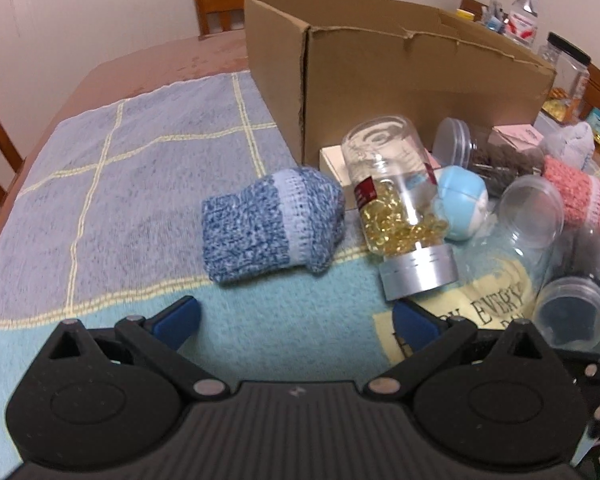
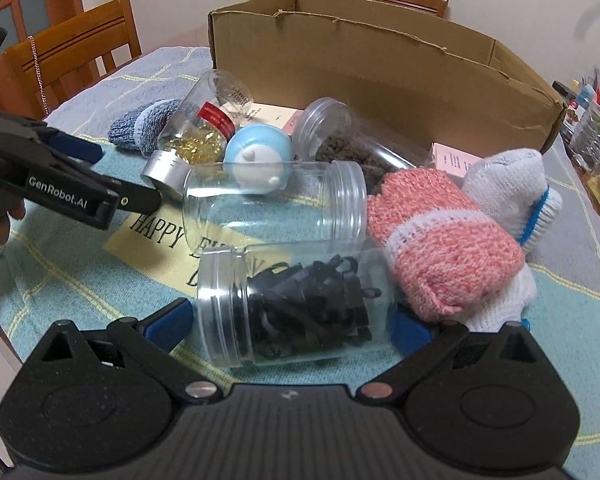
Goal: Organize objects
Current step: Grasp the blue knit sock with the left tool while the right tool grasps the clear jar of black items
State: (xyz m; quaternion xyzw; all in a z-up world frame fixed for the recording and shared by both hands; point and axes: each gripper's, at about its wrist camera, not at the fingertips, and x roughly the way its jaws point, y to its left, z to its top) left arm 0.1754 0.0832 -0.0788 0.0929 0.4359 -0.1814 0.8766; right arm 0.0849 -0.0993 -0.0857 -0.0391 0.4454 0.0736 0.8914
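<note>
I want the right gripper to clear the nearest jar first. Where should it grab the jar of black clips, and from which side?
Grip the jar of black clips across its smooth clear body, coming straight from the near side. It lies on its side, lid to the left, already between the open right gripper. The ribbed lid end is wider, and the pink sock crowds its far right.

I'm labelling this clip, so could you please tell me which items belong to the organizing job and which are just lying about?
Job: cardboard box, blue sock, pink sock, capsule jar, empty jar.
Lying about: chairs, water bottle.
</note>
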